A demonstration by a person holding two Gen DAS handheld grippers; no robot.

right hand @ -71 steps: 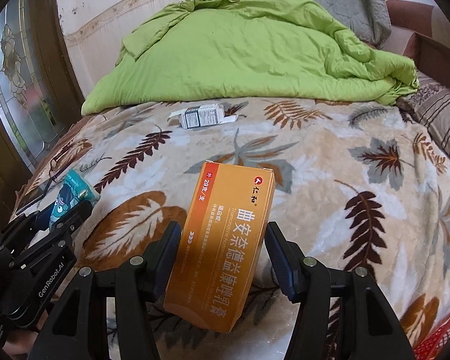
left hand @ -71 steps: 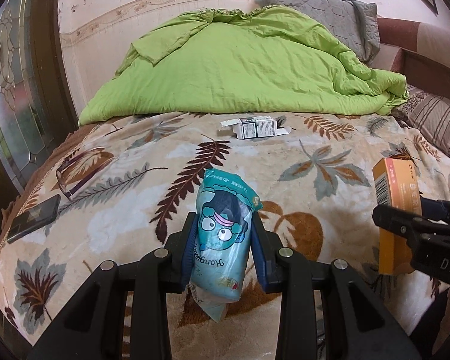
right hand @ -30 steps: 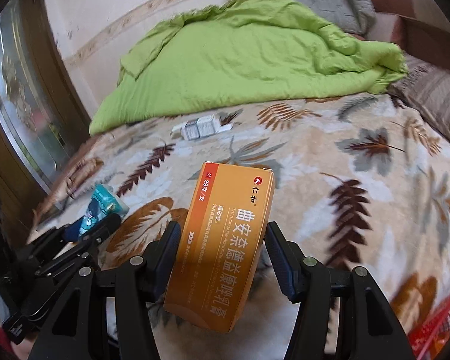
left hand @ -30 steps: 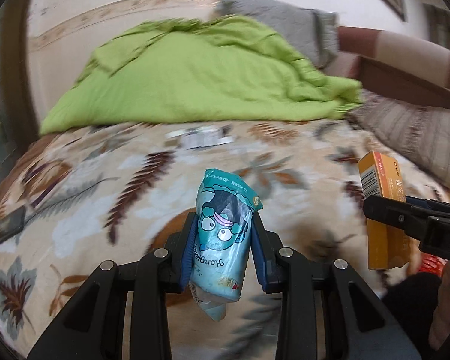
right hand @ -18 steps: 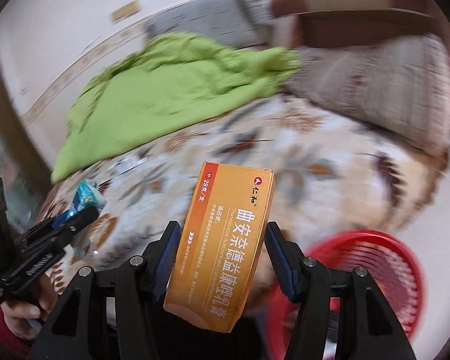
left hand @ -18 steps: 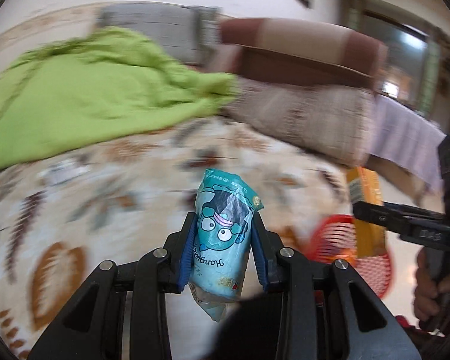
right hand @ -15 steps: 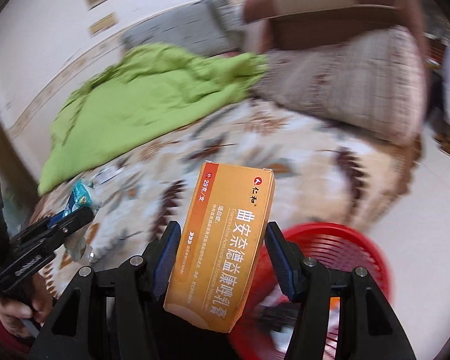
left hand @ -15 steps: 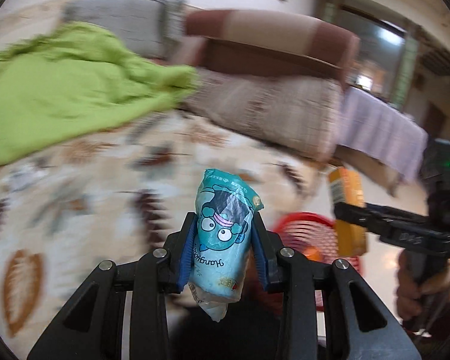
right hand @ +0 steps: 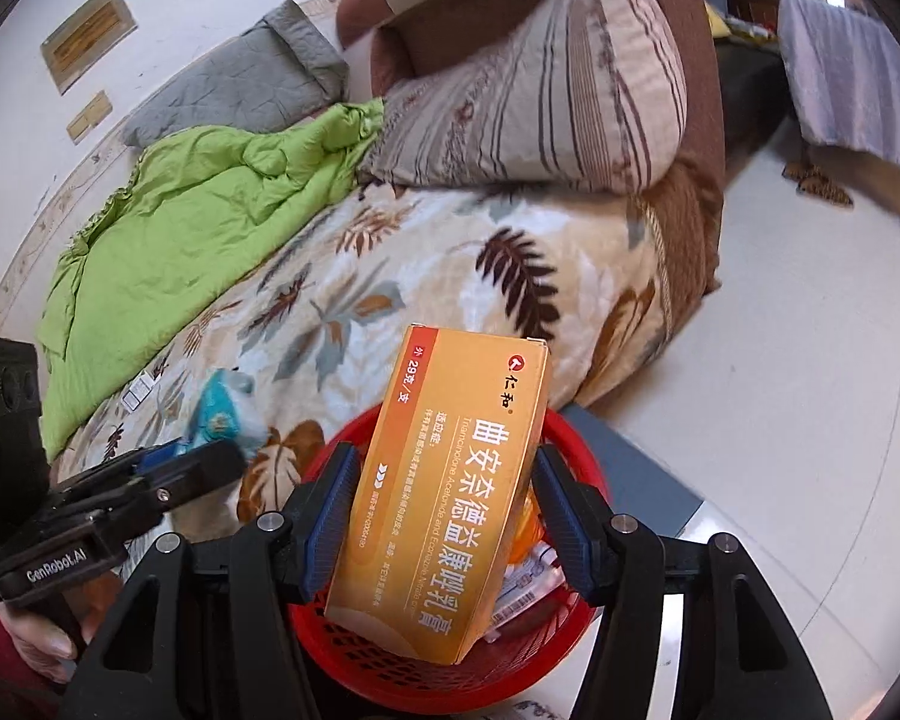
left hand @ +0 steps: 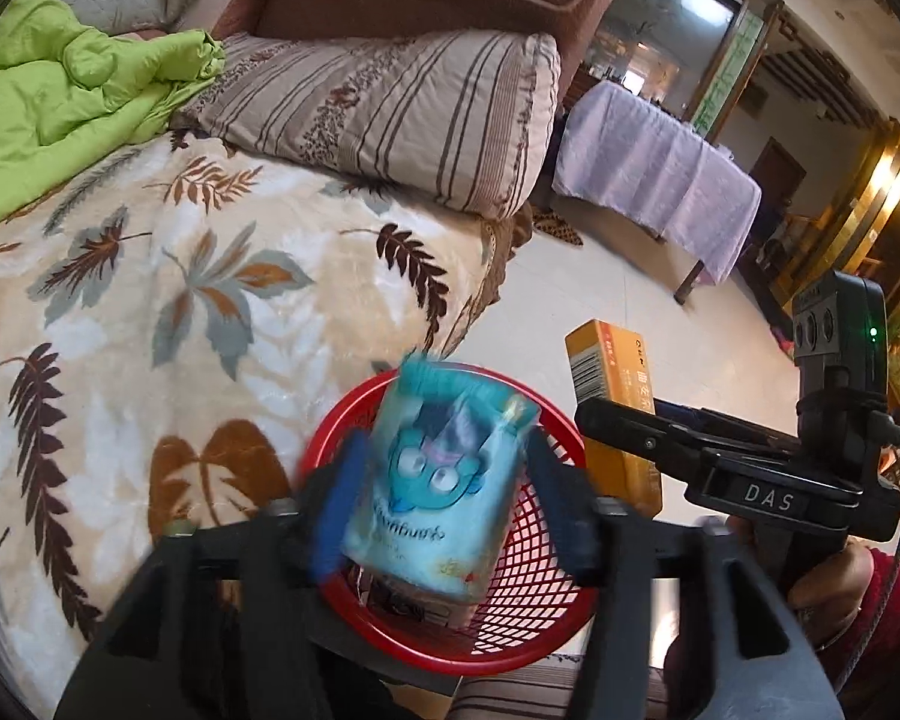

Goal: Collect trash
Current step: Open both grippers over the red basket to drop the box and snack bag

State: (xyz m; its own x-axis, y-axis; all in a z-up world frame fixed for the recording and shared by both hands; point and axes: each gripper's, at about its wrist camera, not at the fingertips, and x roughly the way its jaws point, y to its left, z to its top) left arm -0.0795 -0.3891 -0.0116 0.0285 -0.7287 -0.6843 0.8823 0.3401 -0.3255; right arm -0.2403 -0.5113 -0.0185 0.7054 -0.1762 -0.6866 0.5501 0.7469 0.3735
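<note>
My left gripper (left hand: 444,480) hangs over a red mesh basket (left hand: 534,576) with its jaws spread apart. A teal cartoon wrapper (left hand: 438,480) sits blurred between the jaws, with a gap on each side. My right gripper (right hand: 450,498) is shut on an orange medicine box (right hand: 450,498) and holds it over the same red basket (right hand: 390,660). In the left wrist view the orange box (left hand: 618,384) and the right gripper show to the right of the basket. In the right wrist view the teal wrapper (right hand: 222,408) and the left gripper show at the left.
The basket stands on the pale floor (right hand: 810,360) beside the bed's leaf-print blanket (left hand: 150,300). Other trash lies in the basket (right hand: 528,588). A small white box (right hand: 138,396) lies on the bed. A green quilt (right hand: 180,228), a striped pillow (left hand: 390,108) and a cloth-covered table (left hand: 648,180) are nearby.
Both grippers swung right from the bed to above the red basket. The left jaws have spread and the teal wrapper is loose and blurred. The right gripper still holds the orange box.
</note>
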